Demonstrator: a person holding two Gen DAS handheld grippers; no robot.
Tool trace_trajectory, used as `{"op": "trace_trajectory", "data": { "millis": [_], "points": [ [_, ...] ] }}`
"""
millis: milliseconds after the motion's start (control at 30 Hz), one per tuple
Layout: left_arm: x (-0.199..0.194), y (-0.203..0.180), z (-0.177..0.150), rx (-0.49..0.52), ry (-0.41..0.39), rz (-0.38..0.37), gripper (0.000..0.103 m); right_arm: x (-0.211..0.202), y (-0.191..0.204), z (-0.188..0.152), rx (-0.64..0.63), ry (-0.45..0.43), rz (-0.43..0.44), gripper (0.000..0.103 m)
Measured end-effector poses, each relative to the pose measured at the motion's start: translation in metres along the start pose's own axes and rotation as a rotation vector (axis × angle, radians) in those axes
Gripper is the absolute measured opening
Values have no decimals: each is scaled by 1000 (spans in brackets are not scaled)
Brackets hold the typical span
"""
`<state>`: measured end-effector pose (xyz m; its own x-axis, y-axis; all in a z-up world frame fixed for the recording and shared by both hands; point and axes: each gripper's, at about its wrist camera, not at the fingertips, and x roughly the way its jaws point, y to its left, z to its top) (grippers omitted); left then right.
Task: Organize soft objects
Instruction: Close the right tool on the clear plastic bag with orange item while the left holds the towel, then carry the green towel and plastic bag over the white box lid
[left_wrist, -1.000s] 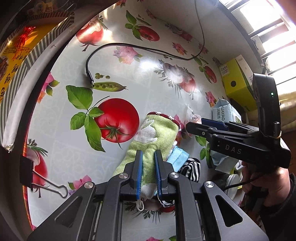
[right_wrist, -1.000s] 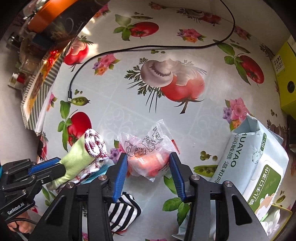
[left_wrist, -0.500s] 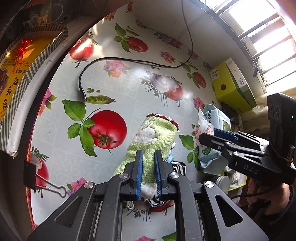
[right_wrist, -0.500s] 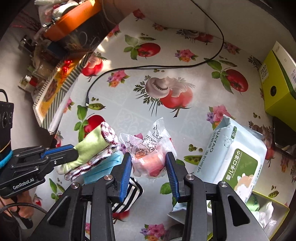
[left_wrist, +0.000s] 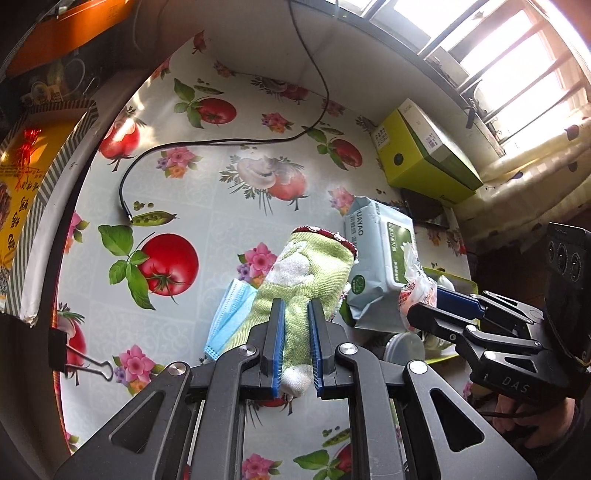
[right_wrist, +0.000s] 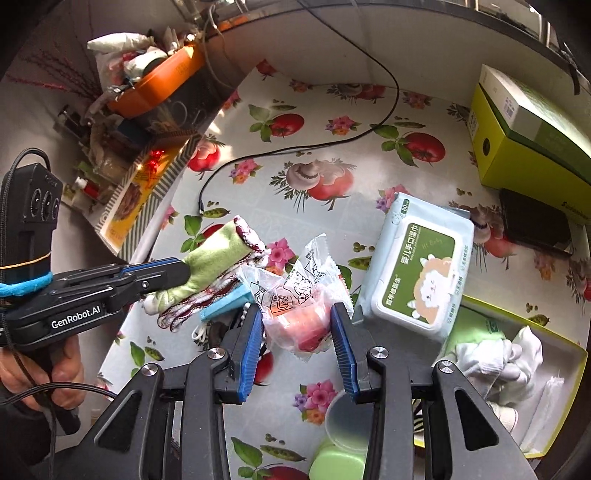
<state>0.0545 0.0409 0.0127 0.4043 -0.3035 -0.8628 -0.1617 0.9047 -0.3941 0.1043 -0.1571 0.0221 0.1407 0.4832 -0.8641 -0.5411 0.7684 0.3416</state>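
Note:
My left gripper (left_wrist: 295, 314) is shut on a green cloth with a white and red edge (left_wrist: 310, 269) and holds it above the table; the cloth also shows in the right wrist view (right_wrist: 218, 254). My right gripper (right_wrist: 297, 325) is shut on a clear plastic packet with a pink thing inside (right_wrist: 295, 295), lifted off the table. A blue face mask (left_wrist: 229, 314) lies on the table under the cloth. A green tray (right_wrist: 554, 339) at the right holds white soft things (right_wrist: 495, 354).
A wet wipes pack (right_wrist: 417, 266) lies right of centre. A yellow-green box (right_wrist: 524, 136) stands at the back right. A black cable (left_wrist: 221, 144) crosses the flowered tablecloth. A binder clip (left_wrist: 74, 362) grips the left edge. A green lidded cup (right_wrist: 336, 461) stands near.
Both grippers have risen and pulled back, lifting the green cloth and the packet off the table. The blue mask under the cloth is now uncovered.

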Motion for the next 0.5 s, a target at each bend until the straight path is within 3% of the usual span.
{"op": "trace_trajectory", "data": {
  "millis": [500],
  "points": [
    [-5,-56,-6,121,14,-35,13,-41,-30,-37,89,-49,-14,36]
  ]
}}
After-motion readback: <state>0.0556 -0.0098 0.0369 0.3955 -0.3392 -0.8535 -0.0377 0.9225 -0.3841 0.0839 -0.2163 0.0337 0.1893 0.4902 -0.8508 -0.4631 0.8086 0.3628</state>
